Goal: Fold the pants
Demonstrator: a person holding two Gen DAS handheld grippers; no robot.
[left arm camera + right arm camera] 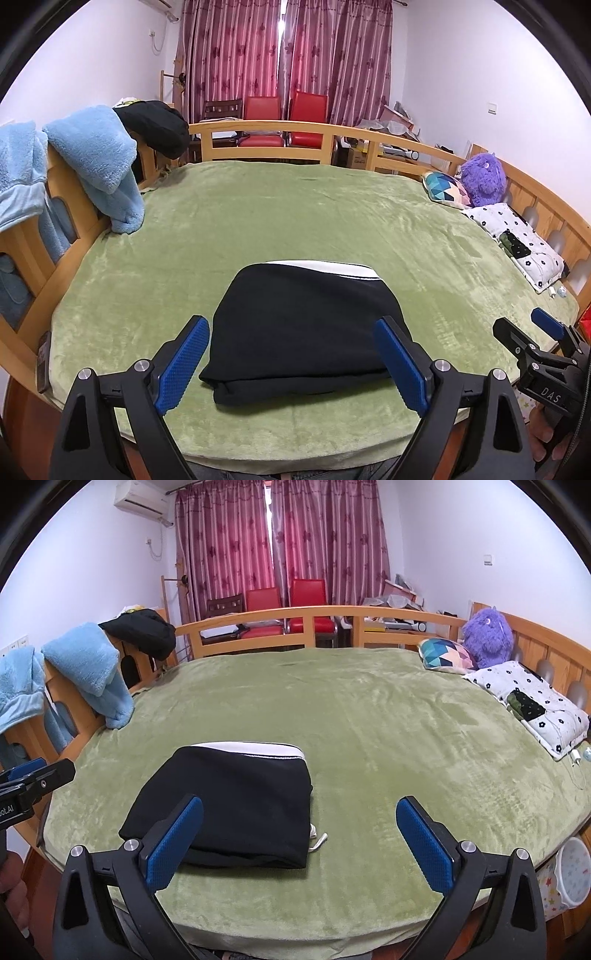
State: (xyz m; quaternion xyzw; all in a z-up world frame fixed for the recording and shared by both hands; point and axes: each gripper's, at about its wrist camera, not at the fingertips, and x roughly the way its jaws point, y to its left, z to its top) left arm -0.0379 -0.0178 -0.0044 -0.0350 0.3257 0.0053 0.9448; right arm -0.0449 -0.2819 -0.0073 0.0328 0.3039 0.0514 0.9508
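The black pants (295, 295) lie folded into a compact bundle on the green blanket (295, 206), with a white waistband along the far edge. My left gripper (291, 325) hovers above the bundle's near edge, its jaws open wide and nothing between the blue pads. In the right wrist view the pants (236, 786) sit left of centre, with a white drawstring (319, 842) poking out at the near right corner. My right gripper (300, 803) is open and empty, its left finger over the bundle's near corner. Each gripper shows at the edge of the other's view.
A wooden bed rail (258, 129) rings the bed. Blue fleece (96, 162) and a dark garment (155, 125) hang over it on the left. Pillows (532, 705) and a purple plush toy (487, 635) lie at the right. A phone (44, 363) rests on the left bed frame.
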